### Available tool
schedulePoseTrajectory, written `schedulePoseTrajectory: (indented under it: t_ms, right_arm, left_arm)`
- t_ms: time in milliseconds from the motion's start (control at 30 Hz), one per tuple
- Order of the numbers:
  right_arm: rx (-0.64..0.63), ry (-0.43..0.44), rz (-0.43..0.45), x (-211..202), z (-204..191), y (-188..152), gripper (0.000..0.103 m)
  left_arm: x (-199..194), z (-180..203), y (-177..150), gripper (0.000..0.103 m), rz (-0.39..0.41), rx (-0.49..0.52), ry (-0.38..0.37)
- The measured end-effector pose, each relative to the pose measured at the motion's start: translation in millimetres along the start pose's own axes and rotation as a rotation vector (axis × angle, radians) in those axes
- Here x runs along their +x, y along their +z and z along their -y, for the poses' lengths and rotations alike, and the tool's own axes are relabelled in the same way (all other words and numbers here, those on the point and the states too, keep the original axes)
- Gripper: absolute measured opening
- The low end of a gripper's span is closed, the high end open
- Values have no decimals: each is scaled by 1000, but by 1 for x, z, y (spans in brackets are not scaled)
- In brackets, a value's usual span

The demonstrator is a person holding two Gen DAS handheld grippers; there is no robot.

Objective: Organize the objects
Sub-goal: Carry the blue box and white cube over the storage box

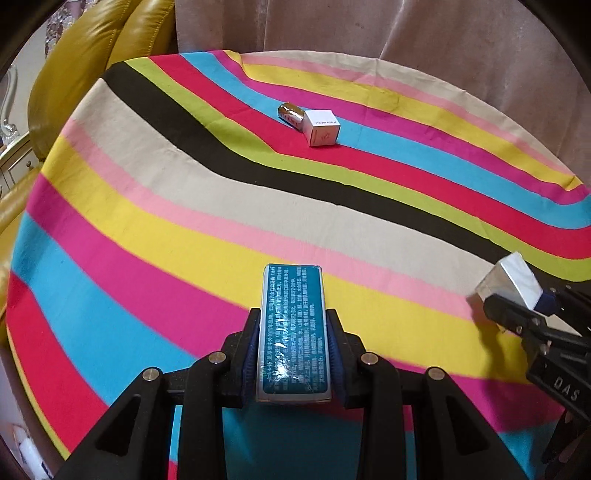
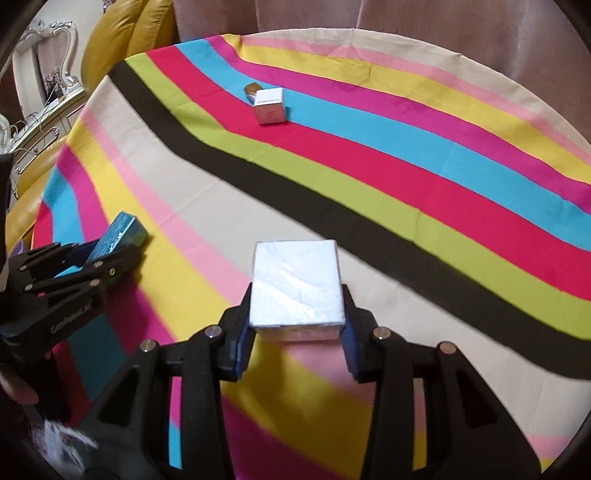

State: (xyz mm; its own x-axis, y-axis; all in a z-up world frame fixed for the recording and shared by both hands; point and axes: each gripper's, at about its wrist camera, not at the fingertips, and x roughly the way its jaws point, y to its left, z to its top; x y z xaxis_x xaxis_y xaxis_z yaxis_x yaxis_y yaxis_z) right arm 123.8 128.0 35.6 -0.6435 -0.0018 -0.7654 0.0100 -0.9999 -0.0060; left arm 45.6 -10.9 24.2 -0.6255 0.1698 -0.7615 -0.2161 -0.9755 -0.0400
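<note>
My left gripper is shut on a long teal box with white print and holds it above the striped cloth. It also shows in the right wrist view with the teal box. My right gripper is shut on a silvery white box, also seen at the right edge of the left wrist view. A small white cube box lies far across the table, touching a small gold-brown pack behind it.
A round table is covered by a multicoloured striped cloth. Yellow leather seats stand at the far left. A beige curtain hangs behind the table. An ornate white chair is at the far left.
</note>
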Motion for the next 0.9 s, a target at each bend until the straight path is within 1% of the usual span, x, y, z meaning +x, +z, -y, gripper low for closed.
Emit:
schedulePoseTrajectory:
  t_ms: [200,400,500,733,900]
  right_arm:
    - [-9,13,-1,-20,-16,-18,44]
    - [-43,43,16,-41,-39,-23,44]
    - [-65,60,33,-50,-53,-20,44]
    - [-142,121,59,-68,-96,-15,44]
    - [-203,163,69,-79,-128,-13,44]
  left_arm:
    - [-22,2,-19,34,3,34,2]
    - [-53,-7,-33,34,23,36,9]
    - [-69,-16,-39,34,39,19,7]
    - [-98,-42,-51,34,65,-26,36]
    - [-118,-74,-63,34,73,-97,56]
